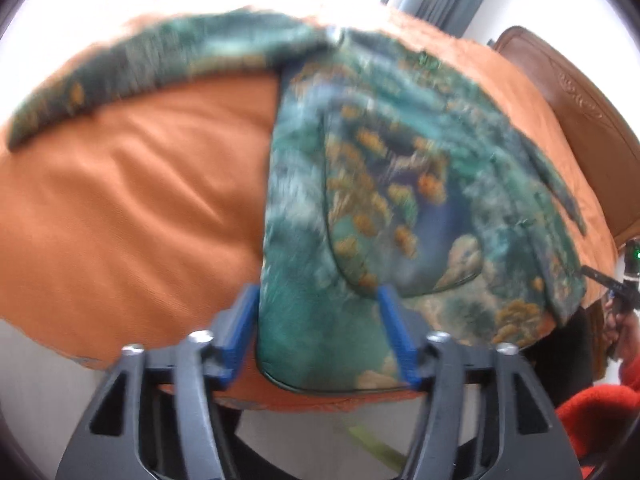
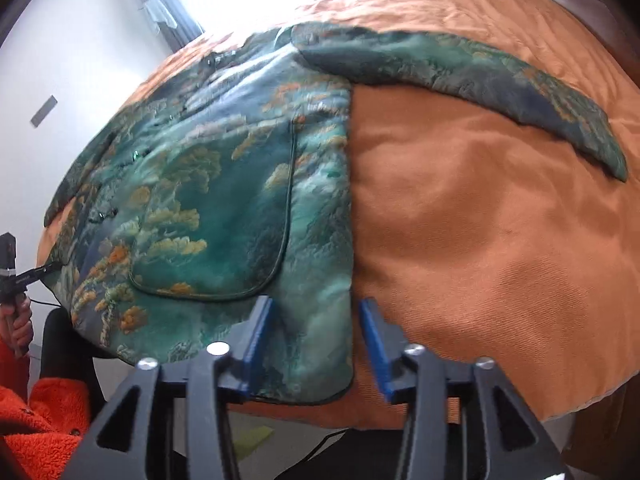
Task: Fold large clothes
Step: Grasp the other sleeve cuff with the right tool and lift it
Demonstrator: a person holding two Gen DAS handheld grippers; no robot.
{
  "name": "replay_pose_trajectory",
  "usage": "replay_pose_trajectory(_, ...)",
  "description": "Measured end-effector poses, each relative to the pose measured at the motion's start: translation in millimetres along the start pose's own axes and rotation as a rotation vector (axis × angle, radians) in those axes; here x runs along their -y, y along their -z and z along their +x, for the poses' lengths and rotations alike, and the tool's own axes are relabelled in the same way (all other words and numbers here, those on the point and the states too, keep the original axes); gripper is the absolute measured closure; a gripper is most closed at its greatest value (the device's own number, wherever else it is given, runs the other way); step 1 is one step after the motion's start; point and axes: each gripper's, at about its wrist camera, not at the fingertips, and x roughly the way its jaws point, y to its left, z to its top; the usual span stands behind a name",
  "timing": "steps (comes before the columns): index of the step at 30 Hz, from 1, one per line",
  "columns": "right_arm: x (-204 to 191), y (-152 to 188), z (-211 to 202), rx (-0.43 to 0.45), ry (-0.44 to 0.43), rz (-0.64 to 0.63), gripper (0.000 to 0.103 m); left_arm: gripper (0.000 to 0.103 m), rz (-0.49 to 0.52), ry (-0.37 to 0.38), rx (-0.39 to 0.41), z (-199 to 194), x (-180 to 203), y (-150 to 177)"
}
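Observation:
A green patterned jacket (image 1: 384, 184) with orange and blue motifs lies spread flat on an orange bedspread (image 1: 132, 200), sleeves out to both sides. My left gripper (image 1: 316, 304) is open, its blue fingers either side of the jacket's near left hem corner. In the right wrist view the same jacket (image 2: 224, 184) lies flat, and my right gripper (image 2: 316, 312) is open with its blue fingers straddling the near right hem edge. Neither gripper holds cloth. The right gripper also shows at the edge of the left wrist view (image 1: 624, 280), and the left one at the edge of the right wrist view (image 2: 16, 276).
A brown wooden headboard (image 1: 580, 120) stands at the bed's far right. Grey curtains (image 2: 168, 4) and a bright window are behind the bed. The person's red fleece sleeve (image 2: 36, 428) is at the near edge. The floor (image 1: 40, 380) lies below the bed edge.

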Motion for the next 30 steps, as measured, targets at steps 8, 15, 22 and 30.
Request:
replay_pose_trajectory(8,86,-48,-60,0.225,0.051,0.176,0.036,0.004,-0.02,-0.113,0.356,-71,31,-41)
replay_pose_trajectory(15,222,-80,-2,0.247,0.005,0.64,0.031,0.002,0.015,-0.126,0.413,-64,63,-45)
replay_pose_trajectory(22,283,-78,25,0.473,-0.064,0.977,0.089,0.002,0.102,-0.133,0.298,-29,89,-28)
replay_pose_trajectory(30,156,-148,-64,0.627,0.021,0.511,0.093,0.002,0.079,-0.146,0.262,-14,83,-29)
